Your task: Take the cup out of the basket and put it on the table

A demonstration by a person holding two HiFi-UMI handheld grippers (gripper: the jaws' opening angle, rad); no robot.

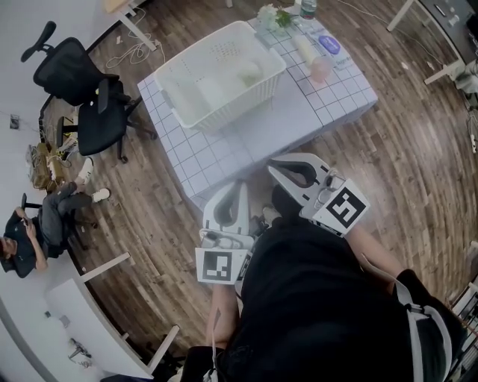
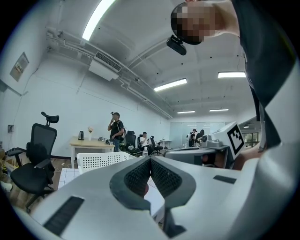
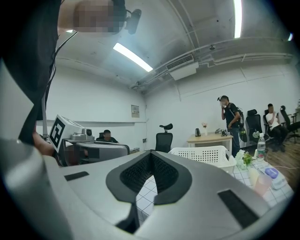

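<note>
The white perforated basket (image 1: 216, 74) stands on the grid-patterned table (image 1: 284, 119), toward its far left. A pale cup (image 1: 251, 73) shows inside the basket near its right wall. Both grippers hover short of the table's near edge, pointing at it. My left gripper (image 1: 240, 183) is shut with nothing between its pads, and so is my right gripper (image 1: 275, 168). In the left gripper view the basket (image 2: 101, 161) lies beyond the shut left gripper (image 2: 150, 160). In the right gripper view the basket (image 3: 204, 154) sits right of the shut right gripper (image 3: 150, 155). The cup is hidden in both gripper views.
On the table's far right stand a pink cup (image 1: 321, 69), a pale bottle (image 1: 305, 49), a blue-lidded item (image 1: 328, 45) and flowers (image 1: 272, 15). A black office chair (image 1: 82, 93) stands left of the table. A person (image 1: 33, 231) sits at far left.
</note>
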